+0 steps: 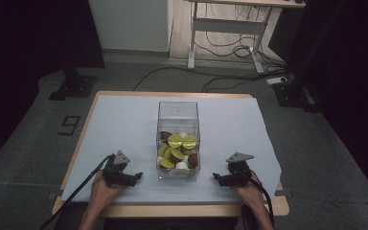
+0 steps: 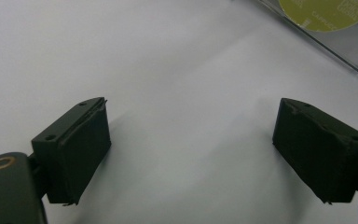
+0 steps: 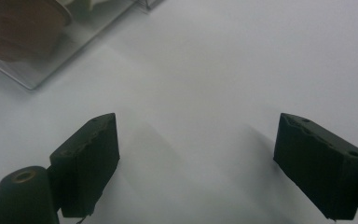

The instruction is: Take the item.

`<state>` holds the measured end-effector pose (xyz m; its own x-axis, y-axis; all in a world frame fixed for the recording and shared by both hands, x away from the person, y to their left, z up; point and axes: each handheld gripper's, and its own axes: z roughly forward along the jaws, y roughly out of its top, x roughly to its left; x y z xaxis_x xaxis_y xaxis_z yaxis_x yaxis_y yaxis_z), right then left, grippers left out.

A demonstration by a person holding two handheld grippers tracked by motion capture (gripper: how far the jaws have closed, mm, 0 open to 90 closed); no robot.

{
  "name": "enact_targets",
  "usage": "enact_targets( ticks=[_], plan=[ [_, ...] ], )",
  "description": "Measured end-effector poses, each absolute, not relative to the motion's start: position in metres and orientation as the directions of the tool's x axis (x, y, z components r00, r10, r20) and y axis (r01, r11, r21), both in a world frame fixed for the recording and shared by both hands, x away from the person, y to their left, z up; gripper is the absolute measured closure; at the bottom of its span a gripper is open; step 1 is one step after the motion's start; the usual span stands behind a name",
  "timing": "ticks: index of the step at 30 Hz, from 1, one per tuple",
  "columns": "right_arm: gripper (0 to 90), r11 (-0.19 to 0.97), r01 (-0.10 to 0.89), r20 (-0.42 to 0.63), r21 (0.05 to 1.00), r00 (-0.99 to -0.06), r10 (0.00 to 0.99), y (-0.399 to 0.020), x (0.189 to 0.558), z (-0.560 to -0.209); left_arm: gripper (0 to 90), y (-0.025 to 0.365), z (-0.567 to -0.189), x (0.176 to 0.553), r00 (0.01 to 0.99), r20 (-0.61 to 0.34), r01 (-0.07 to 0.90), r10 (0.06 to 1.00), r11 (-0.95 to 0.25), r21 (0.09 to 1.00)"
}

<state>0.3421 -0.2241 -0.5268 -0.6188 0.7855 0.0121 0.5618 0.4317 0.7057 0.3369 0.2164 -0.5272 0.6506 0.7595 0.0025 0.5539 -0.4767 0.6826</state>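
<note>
Tongs on both sides rest low on the white sheet with jaws spread wide and nothing between them. In the high view the left tongs [image 1: 139,177] sit near the front edge of the counter [image 1: 182,210], held by the person's left hand [image 1: 100,188], their tips pointing inward toward a clear plastic box [image 1: 178,111]; the left gripper view shows the two black jaws well apart over bare white sheet [image 2: 168,70], with a corner of the box at the upper right and a yellow-green capsule lid [image 2: 326,14] visible through its wall. The right tongs [image 1: 215,177] mirror them on the other side, held by the right hand [image 1: 251,191], also pointing inward at the box; in the right gripper view its jaws stand equally wide over the sheet, and the box corner at the upper left shows a brown capsule [image 3: 18,23] behind the clear wall. Neither pair touches the box; each lies near its front corner, with a gap of sheet between. The box stands upright in the middle of the counter, between the two tongs and a little farther from the person, and its lower part holds a heap of coffee capsules [image 1: 178,151], yellow-green, brown and white ones mixed together. A cable trails from each tool back past the forearms toward the bottom of the high view. Beyond the counter lie grey floor [image 1: 316,158], loose cables and the legs of another desk [image 1: 225,28].
</note>
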Motion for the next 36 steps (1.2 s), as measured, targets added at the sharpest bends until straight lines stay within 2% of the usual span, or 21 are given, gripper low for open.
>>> enact_targets(
  ticks=[18,26,36],
  plan=[
    [13.6,0.44,0.51,0.032,0.739,-0.68,0.733,-0.22,0.332,-0.498,10.4,0.216,-0.527,0.337,0.651,0.002,0.554,0.759,-0.476,0.683],
    [13.8,0.47,0.49,0.01,0.734,-0.7,0.714,-0.212,0.331,-0.482,10.4,0.216,-0.527,0.337,0.651,0.002,0.554,0.759,-0.476,0.683],
    [13.9,0.463,0.498,0.032,0.733,-0.706,0.708,-0.208,0.333,-0.471,10.5,0.216,-0.527,0.337,0.651,0.002,0.554,0.759,-0.476,0.683]
  ],
)
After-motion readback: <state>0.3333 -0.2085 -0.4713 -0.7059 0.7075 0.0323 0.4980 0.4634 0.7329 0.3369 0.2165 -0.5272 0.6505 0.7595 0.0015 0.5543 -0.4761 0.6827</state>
